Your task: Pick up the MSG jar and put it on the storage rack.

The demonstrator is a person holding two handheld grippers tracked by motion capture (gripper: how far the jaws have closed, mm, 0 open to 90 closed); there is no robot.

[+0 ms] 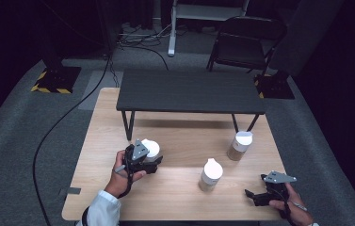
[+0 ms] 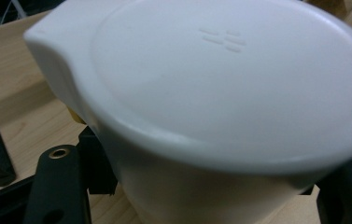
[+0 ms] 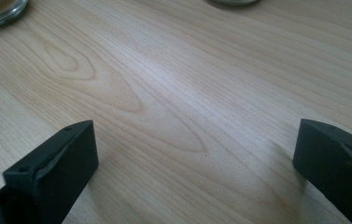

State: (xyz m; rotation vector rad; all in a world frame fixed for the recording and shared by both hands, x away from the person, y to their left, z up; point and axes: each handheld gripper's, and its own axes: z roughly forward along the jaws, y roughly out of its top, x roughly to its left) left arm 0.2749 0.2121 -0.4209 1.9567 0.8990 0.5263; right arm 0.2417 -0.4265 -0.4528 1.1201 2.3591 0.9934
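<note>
A jar with a white spouted lid (image 1: 151,148) stands on the wooden table (image 1: 180,136) left of the middle. My left gripper (image 1: 148,160) is shut on its body just under the lid. In the left gripper view the lid (image 2: 220,79) looms close, with the black jaws pressed against the jar on both sides. My right gripper (image 1: 254,196) rests near the table's front right corner, held by a hand. Its jaws stand wide open (image 3: 192,158) over bare wood, with nothing between them.
Two more white-lidded jars stand on the table, one at the middle front (image 1: 211,174) and one farther right (image 1: 239,145). A low black shelf (image 1: 189,92) spans the far half of the table. A folding chair (image 1: 246,42) and cables lie beyond.
</note>
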